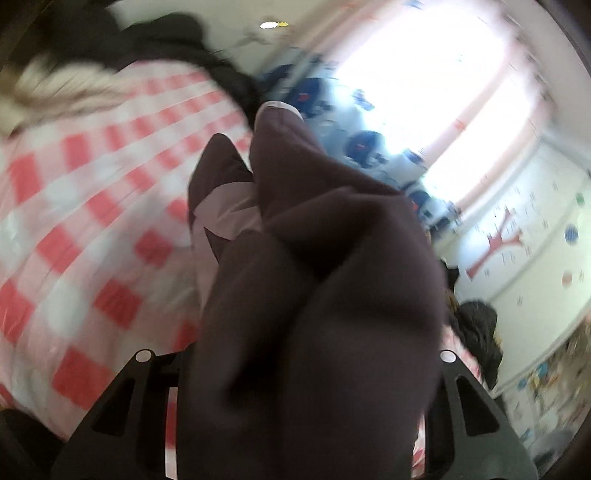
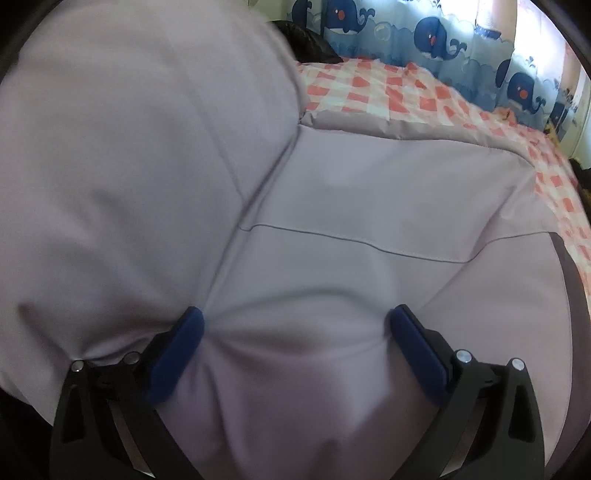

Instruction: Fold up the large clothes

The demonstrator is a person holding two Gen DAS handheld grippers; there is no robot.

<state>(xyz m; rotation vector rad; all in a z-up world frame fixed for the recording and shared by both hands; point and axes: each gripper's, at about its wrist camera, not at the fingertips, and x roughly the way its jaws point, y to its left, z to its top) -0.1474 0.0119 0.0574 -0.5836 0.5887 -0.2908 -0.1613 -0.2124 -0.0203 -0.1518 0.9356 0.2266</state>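
A large padded lilac jacket [image 2: 332, 192] with a dark brown lining lies on a red-and-white checked bed [image 2: 424, 92]. My right gripper [image 2: 295, 350] is open, its blue pads [image 2: 417, 350] pressed down into the lilac fabric on either side of a puckered bulge. In the left wrist view the jacket's dark brown lining [image 1: 314, 314] drapes over my left gripper [image 1: 295, 369] and hides its fingers; lilac shell [image 1: 229, 210] shows beneath. That view is motion-blurred.
A whale-print curtain [image 2: 436, 33] hangs behind the bed. Dark clothes [image 2: 310, 44] lie at the bed's far edge. A cream furry garment [image 1: 55, 85] and a black one [image 1: 166, 37] lie on the bed. A bright window [image 1: 424, 74] and decorated wall [image 1: 517, 258] are at the right.
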